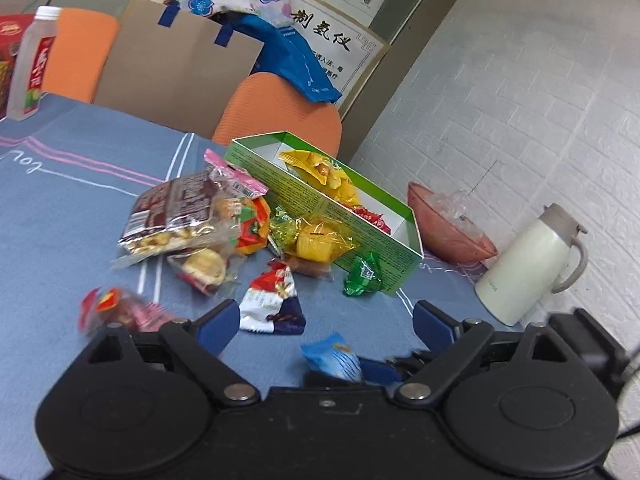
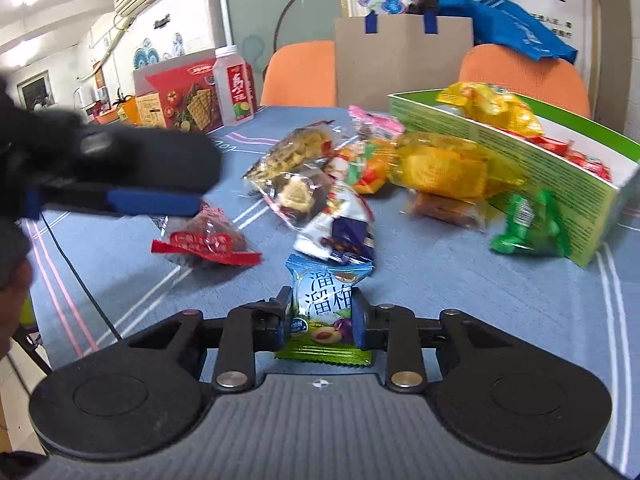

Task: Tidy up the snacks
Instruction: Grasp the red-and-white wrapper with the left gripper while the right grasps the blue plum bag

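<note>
Snacks are partly sorted: the green box point(image 2: 560, 184) at the right of the right wrist view already holds yellow packets point(image 2: 492, 108) and some red ones point(image 2: 576, 156), while most of the pile lies loose on the blue tablecloth point(image 2: 460, 280). One piece is in hand: the blue plum-candy packet point(image 2: 326, 304), low in the centre of that view, is clamped between the pads of the right gripper point(image 2: 322, 316), which press on its two sides. Its long axis runs away from the camera along the fingers, the blue crimped end pointing up-frame toward the pile and the green crimped end toward the gripper body; whether it has left the cloth I cannot tell. Just beyond it lies a white-and-navy packet point(image 2: 340, 232), to its left a red-wrapped sweet point(image 2: 208, 240), and farther back a clear bag of biscuits point(image 2: 296, 160) and a yellow-wrapped cake point(image 2: 448, 168). A green candy point(image 2: 528, 228) leans against the box wall at right. The left gripper point(image 1: 326, 320) hovers with its jaws wide apart and nothing between them, the white-and-navy packet point(image 1: 272, 300) just beyond its left pad. By my judgement roughly ten items still wait outside the box, so the job is well short of halfway, and the packet in hand belongs in the box next. A cream thermos jug point(image 1: 528, 264) and a pink bowl point(image 1: 452, 228) stand at the right edge of the left wrist view.
</note>
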